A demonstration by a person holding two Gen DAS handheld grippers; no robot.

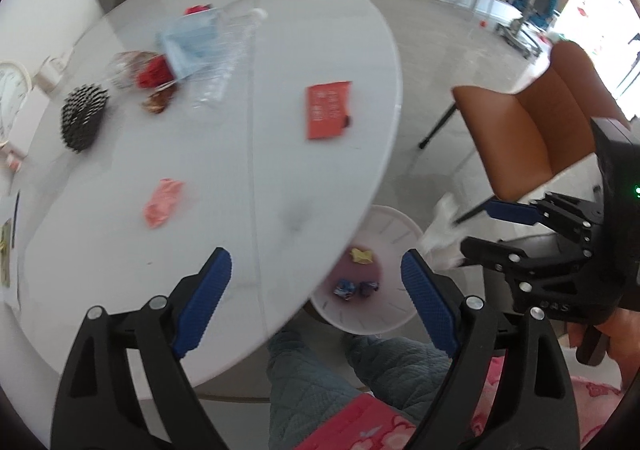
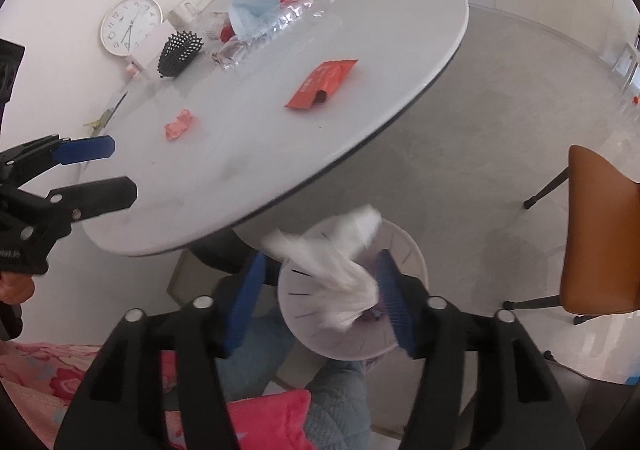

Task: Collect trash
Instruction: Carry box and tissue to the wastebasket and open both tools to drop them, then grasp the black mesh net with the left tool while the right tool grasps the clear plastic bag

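we are reckoning the crumpled white tissue (image 2: 340, 270) is feather-light, soft and floppy (best pinched at its bunched middle); it is blurring between the spread pads of the right gripper (image 2: 316, 300), not pressed, right above the white bin (image 2: 408, 250) beside the table (image 1: 248, 178). we are tilting that gripper steeply down over the bin. the left gripper (image 1: 316, 296) is gaping empty, angling down over the table edge.
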